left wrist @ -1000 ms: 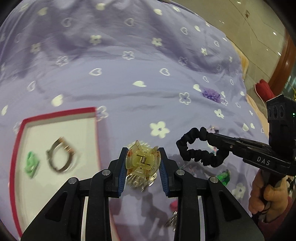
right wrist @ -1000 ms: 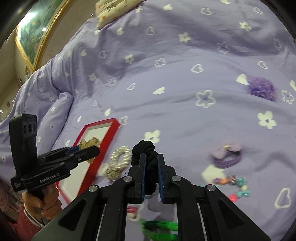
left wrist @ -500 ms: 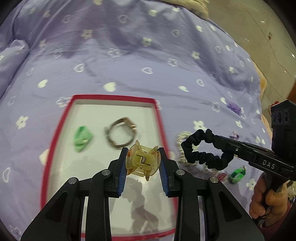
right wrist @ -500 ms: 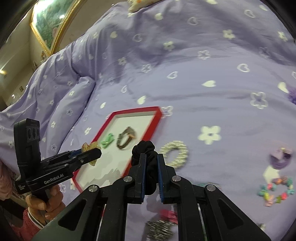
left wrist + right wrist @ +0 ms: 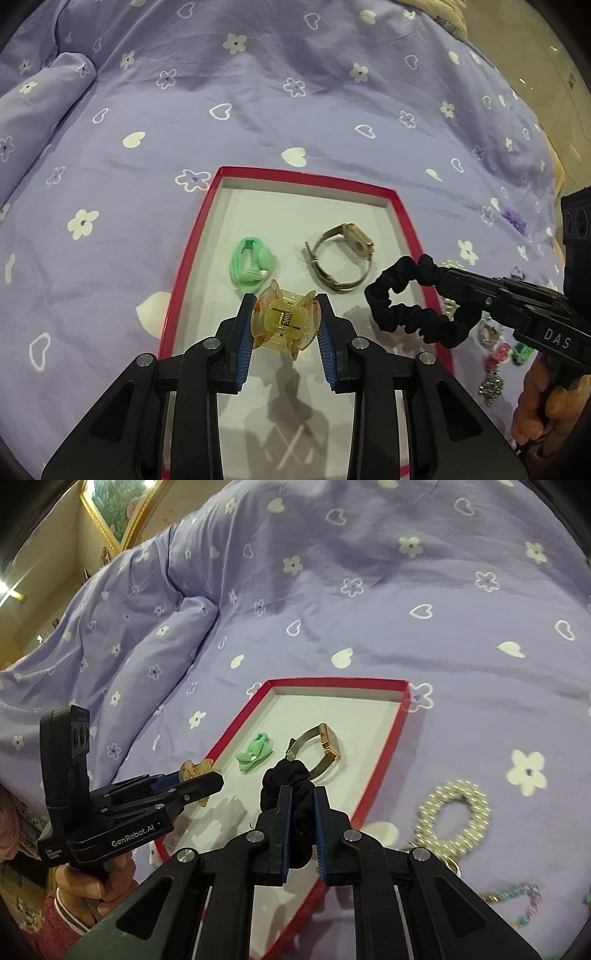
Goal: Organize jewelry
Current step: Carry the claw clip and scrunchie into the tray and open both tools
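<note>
Left claw clamped on a yellow hair clip, blue pads pressing both its sides, held above the near half of the tray. Right claw clamped on a black scrunchie; seen from the left wrist, its loop hanging at 3 o'clock of the clip, over the tray's right rim.

Tray red-rimmed with a white floor, lying on a bed under a purple cover printed with white hearts and flowers. Inside the tray: a green hair tie at 11 o'clock of the clip, and a gold watch at 1 o'clock of it, the two apart from each other.

Outside the tray, on the cover at 3 o'clock from it in the right wrist view: a pearl bracelet, and nearer the lens a bead bracelet. More small trinkets beside the right rim in the left wrist view, too blurred to name.

A hand in a pink sleeve gripping the left handle; another hand on the right handle.
</note>
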Tool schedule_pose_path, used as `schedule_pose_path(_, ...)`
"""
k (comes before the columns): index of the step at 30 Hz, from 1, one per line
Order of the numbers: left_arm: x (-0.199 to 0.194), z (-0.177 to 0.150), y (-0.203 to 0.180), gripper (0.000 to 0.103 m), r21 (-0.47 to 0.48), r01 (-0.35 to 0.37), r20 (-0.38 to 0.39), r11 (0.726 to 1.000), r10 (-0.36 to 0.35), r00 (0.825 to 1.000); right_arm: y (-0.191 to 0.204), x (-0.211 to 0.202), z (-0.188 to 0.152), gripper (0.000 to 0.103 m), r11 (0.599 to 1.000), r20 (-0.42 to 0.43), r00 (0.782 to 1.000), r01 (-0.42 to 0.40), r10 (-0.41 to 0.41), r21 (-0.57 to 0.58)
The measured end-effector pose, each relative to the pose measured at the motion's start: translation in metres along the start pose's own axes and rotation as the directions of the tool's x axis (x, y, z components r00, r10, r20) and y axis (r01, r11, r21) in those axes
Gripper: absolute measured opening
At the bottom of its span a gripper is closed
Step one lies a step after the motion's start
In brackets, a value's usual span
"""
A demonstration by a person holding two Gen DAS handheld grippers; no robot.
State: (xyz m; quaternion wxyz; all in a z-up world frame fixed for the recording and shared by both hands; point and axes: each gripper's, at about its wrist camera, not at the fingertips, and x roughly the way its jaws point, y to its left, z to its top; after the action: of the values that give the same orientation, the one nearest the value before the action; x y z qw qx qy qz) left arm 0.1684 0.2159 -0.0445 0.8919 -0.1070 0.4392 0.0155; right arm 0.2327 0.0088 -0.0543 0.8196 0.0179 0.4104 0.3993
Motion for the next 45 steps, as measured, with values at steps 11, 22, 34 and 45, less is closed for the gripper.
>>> schedule_pose_path(11,0.035,0.004,0.001,0.03,0.029,-0.039,-0.063,0.999,0.041,0.997,-0.003,0.043,0.003,0.011,0.999,-0.079,0.996,0.047,-0.048,-0.021)
schedule_pose_path(22,0.044,0.004,0.001,0.03,0.03,-0.044,-0.092,0.999,0.047,0.995,-0.005,0.049,0.005,0.016,0.998,-0.107,0.992,0.058,-0.062,-0.038)
schedule_pose_path(34,0.048,0.004,-0.001,0.032,0.046,-0.063,-0.109,0.997,0.068,0.992,-0.003,0.043,0.004,0.026,0.999,-0.103,0.994,0.028,-0.031,-0.03)
schedule_pose_path(45,0.027,0.003,-0.007,0.054,0.048,-0.067,-0.07,0.997,0.071,0.995,-0.006,0.017,0.004,0.041,1.0,-0.064,0.998,0.021,-0.021,-0.007)
